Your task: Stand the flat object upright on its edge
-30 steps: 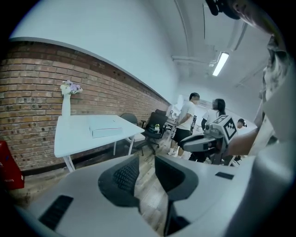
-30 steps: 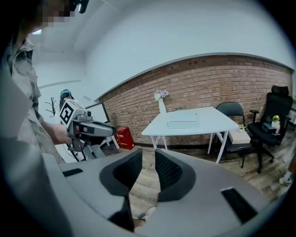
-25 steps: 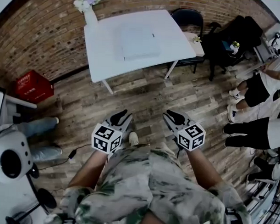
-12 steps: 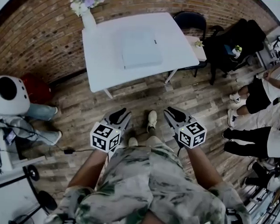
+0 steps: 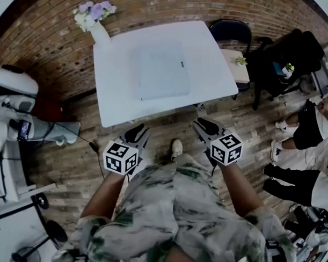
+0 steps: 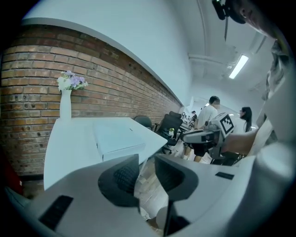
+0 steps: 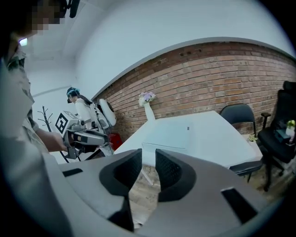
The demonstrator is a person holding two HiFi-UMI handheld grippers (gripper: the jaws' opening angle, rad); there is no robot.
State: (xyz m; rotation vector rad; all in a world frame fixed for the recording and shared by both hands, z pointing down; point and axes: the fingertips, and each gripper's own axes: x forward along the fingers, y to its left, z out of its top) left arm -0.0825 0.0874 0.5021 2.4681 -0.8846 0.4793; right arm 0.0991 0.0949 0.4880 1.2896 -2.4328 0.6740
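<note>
White, flat, rectangular box (image 5: 158,71) lies on its broad face near the middle of the white rectangular table (image 5: 114,96). No edge of the box is raised. A white vase with pale purple flowers (image 5: 98,26) stands at the far left corner of the table, well apart from the box.

The left gripper (image 5: 137,133) and the right gripper (image 5: 203,125) hang side by side close to the near edge of the table, above the wooden plank floor (image 5: 72,151). Neither touches the box.

Left gripper view: the dark ribbed jaws stand a narrow gap apart, with nothing between them. Right gripper view: same condition, a narrow gap and no object.

A red brick wall (image 5: 43,43) runs behind the table. A black chair (image 5: 232,29) stands at its far right side.
</note>
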